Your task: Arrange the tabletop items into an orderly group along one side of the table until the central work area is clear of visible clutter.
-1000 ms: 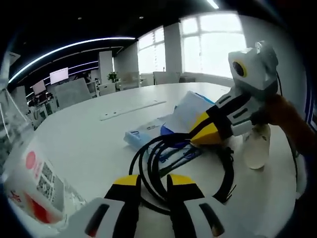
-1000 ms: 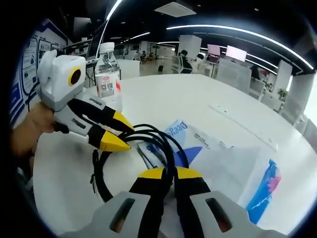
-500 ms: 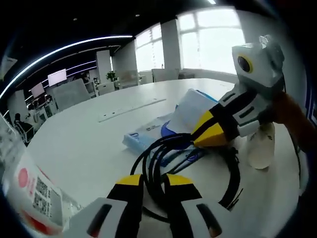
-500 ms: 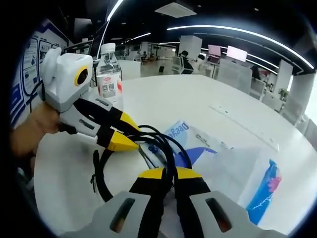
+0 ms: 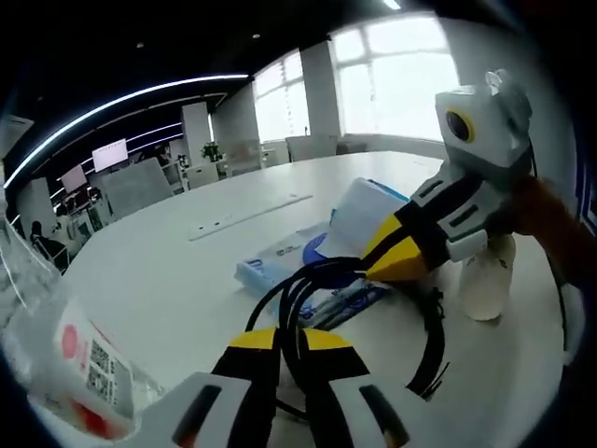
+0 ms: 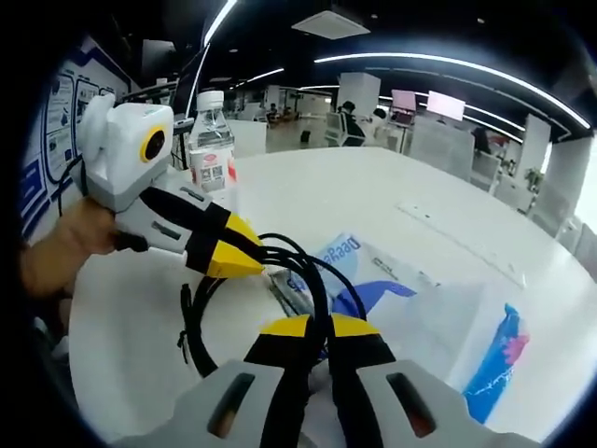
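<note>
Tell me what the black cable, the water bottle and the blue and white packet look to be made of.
Black cable: looks like rubber or plastic sheathing, matt, bending in soft loops.
Water bottle: clear, glossy plastic, probably; you see through it, with a white cap and printed label.
Blue and white packet: thin plastic film, likely; shiny, creased, printed.
Both claws are shut on the cable.

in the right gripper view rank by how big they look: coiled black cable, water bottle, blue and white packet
1. coiled black cable
2. blue and white packet, partly covered by the cable
3. water bottle, farther off, so true size is unsure
</note>
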`<state>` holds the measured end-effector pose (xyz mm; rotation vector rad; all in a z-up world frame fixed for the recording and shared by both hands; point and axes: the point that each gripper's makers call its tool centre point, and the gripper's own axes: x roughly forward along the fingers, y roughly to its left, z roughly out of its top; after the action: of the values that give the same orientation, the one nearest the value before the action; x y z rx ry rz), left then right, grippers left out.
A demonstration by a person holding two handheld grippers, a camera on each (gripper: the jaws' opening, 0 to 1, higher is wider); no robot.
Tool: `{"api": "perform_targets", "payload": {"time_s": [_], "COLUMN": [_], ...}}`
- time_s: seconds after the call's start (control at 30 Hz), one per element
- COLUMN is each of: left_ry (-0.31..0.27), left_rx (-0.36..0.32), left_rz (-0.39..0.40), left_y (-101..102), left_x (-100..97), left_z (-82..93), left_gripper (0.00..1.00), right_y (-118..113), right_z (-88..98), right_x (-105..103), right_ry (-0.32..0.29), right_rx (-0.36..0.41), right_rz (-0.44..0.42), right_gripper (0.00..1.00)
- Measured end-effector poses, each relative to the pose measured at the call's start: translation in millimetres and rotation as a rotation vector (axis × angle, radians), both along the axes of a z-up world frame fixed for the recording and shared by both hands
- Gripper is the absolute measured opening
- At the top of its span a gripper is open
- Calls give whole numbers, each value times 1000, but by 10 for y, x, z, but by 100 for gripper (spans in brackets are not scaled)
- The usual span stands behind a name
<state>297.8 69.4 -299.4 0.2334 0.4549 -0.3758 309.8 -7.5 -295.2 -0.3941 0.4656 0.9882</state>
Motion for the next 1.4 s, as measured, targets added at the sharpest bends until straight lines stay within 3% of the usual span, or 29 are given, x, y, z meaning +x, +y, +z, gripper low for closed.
{"api": "perform_targets", "payload": {"time_s": [0.3,0.37,0.57,1.0,1.4], "left_ry": [-60,-69,-98,-197,-263], "left_rx": [4,16,27,73,124], "left_rz": [-7,-10,-20,-47,-50], "left_y": [-34,-26,-14,21,15], "left_x": [-144,-74,-111,-130,-188], "left_z": [223,260,355,854,1130], "left_gripper": [4,4,4,3,3], "right_y": [5,17,1,-1,-10], "right_z": [179,209,349,783,1095], "right_x": [-45,-44,-157,-152,-201], "right_ry": [-41,-52,-76,-171,-221], "right_rx": [57,65,97,147,201], "right_rz": [6,8,16,16,8], "right_gripper": [3,3,2,2,1]}}
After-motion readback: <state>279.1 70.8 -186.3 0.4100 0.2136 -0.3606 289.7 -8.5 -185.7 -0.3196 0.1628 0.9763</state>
